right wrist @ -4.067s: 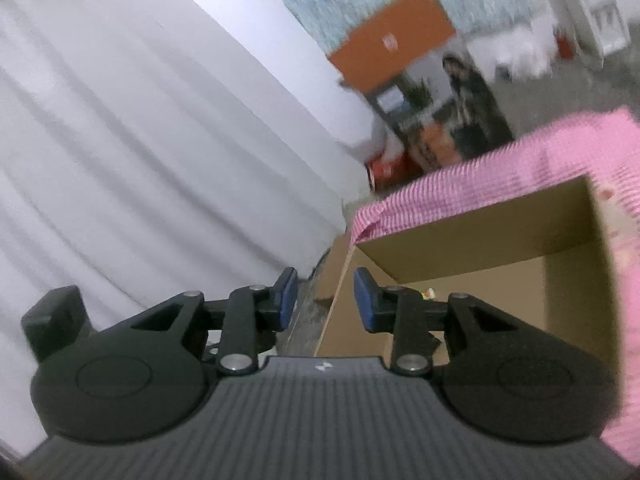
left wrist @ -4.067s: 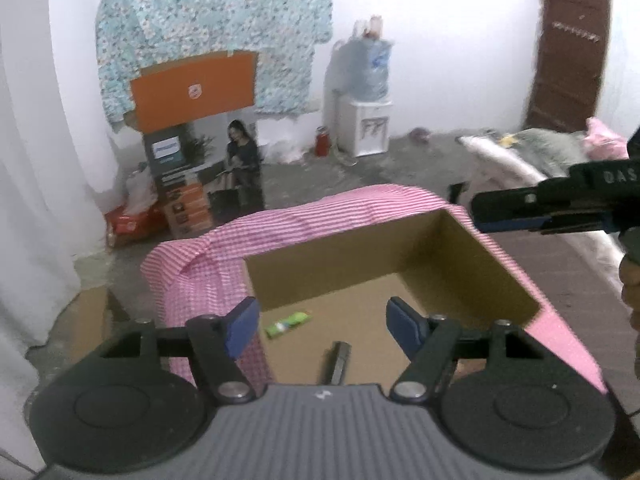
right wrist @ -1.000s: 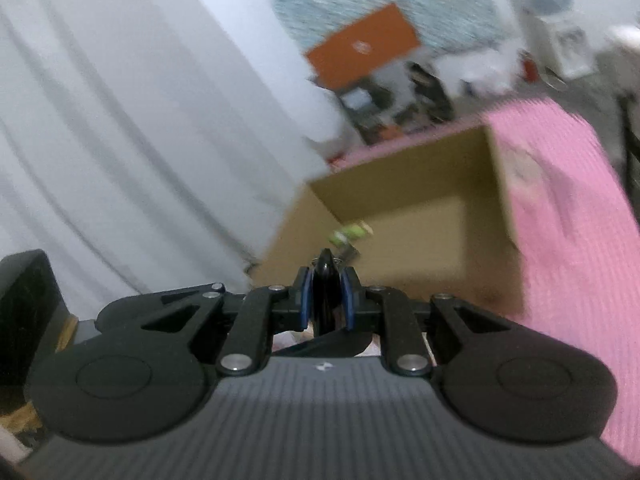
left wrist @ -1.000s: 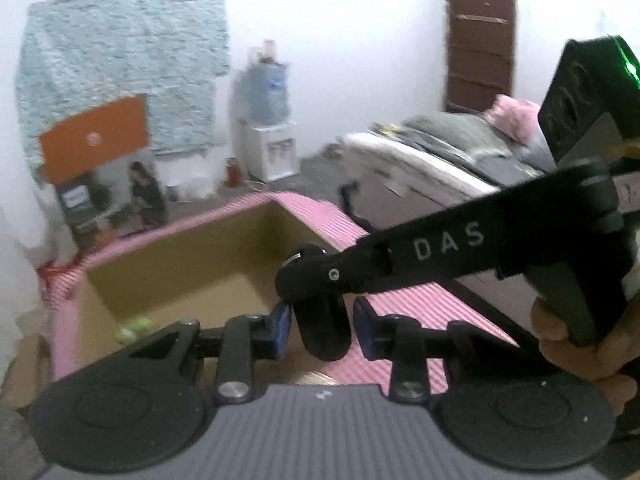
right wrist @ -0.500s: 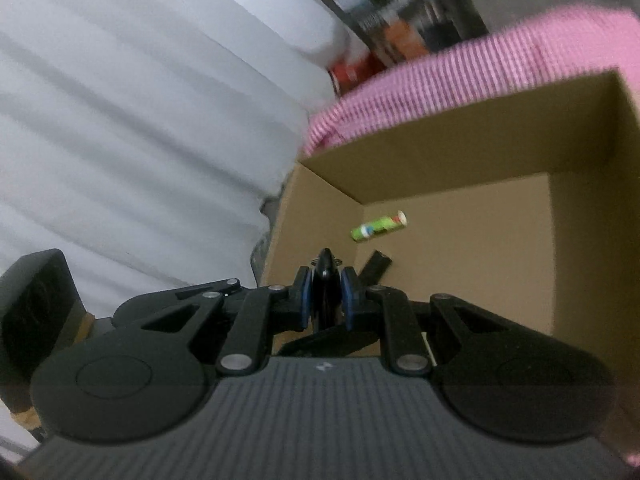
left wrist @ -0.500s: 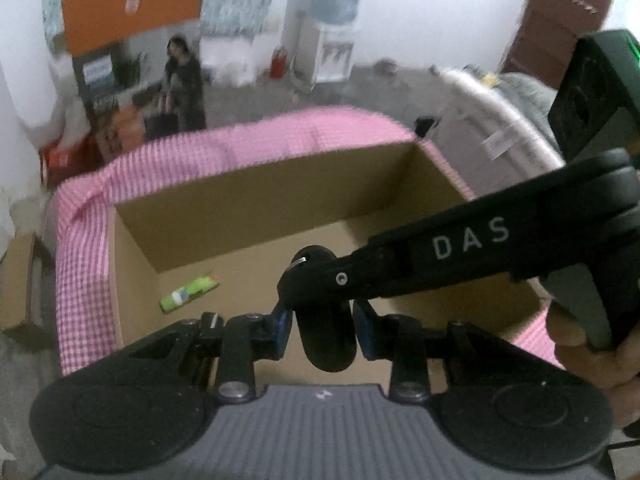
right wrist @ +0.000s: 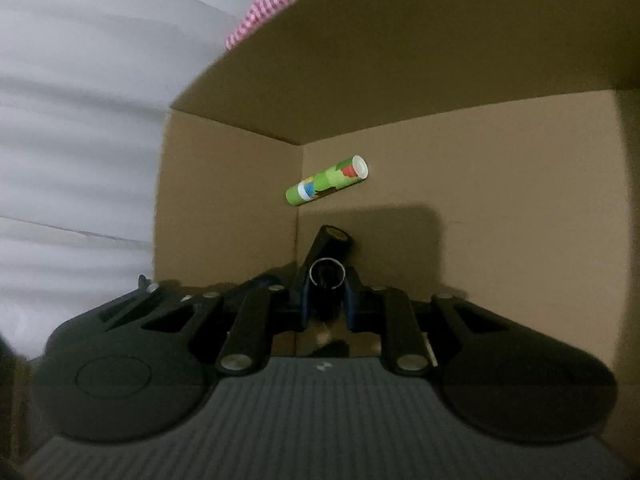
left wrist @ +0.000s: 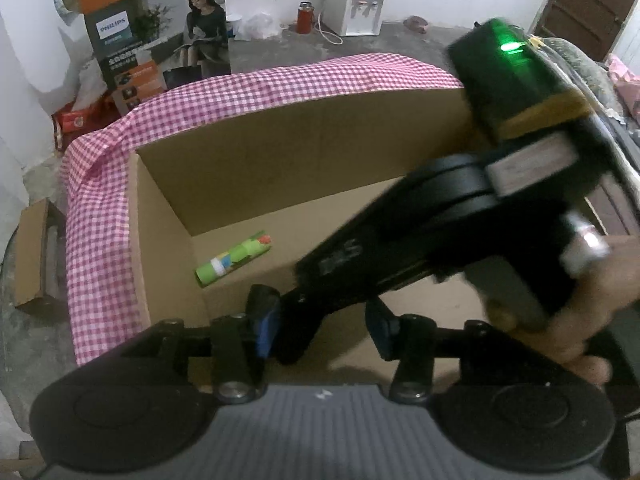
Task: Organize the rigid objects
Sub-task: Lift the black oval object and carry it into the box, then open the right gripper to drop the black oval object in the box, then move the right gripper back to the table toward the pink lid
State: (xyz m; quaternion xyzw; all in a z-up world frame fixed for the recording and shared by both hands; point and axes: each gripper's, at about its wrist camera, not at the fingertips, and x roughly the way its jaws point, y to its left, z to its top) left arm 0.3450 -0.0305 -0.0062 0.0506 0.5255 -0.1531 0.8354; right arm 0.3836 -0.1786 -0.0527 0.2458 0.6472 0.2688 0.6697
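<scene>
A black cylindrical object (right wrist: pixel 327 280) sits pinched between the blue pads of the right gripper (right wrist: pixel 327 300), low inside the cardboard box (left wrist: pixel 280 152) draped with pink checked cloth (left wrist: pixel 100 208). The left gripper (left wrist: pixel 320 330) is opening its jaws on either side of it, pads clear. A green tube (right wrist: pixel 326 180) lies on the box floor near the corner.

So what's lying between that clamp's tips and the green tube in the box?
In the right wrist view, one black stick on bare cardboard floor, between the right gripper and green tube.
</scene>
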